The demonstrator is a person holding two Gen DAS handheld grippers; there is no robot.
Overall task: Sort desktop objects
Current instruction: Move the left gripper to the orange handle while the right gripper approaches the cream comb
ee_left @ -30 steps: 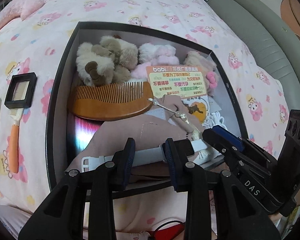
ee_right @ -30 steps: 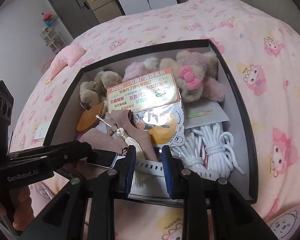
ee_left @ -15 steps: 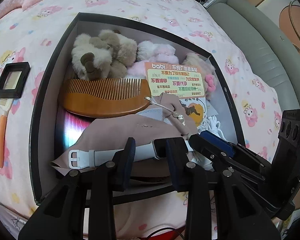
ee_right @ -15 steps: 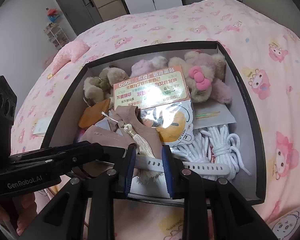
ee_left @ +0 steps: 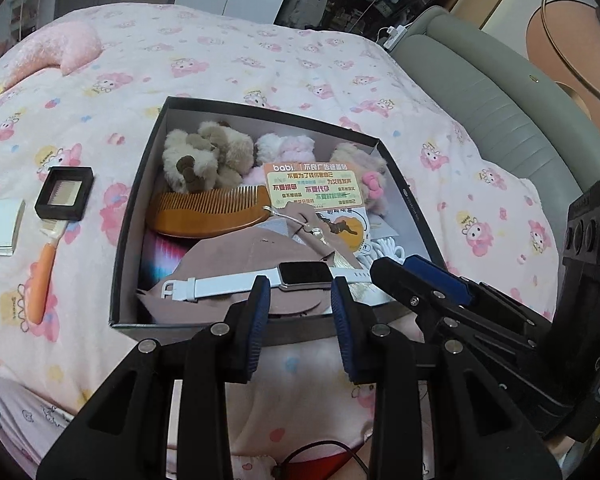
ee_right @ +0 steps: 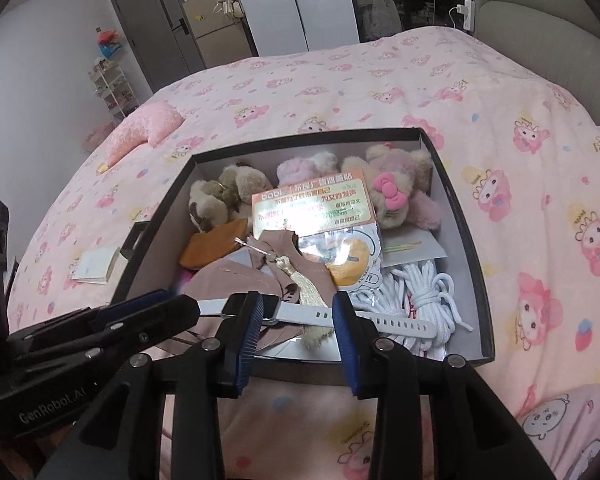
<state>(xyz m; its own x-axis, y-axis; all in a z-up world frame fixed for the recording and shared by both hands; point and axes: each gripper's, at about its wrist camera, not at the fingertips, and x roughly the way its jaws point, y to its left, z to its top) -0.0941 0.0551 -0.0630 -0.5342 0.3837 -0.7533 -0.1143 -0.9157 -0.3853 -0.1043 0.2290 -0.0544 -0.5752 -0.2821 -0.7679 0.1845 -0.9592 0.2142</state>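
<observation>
White smartwatch (ee_left: 260, 282) lying across pink cloth (ee_left: 236, 256) near the box's (ee_left: 118, 240) front edge, on the bed, left tool (ee_left: 296, 294) and right tool (ee_right: 294, 312) both spread, empty, just before it.

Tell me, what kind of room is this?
Most likely a bedroom: a bed with a pink cartoon-print blanket, a pink pillow on it, and a padded grey headboard along one side.
</observation>
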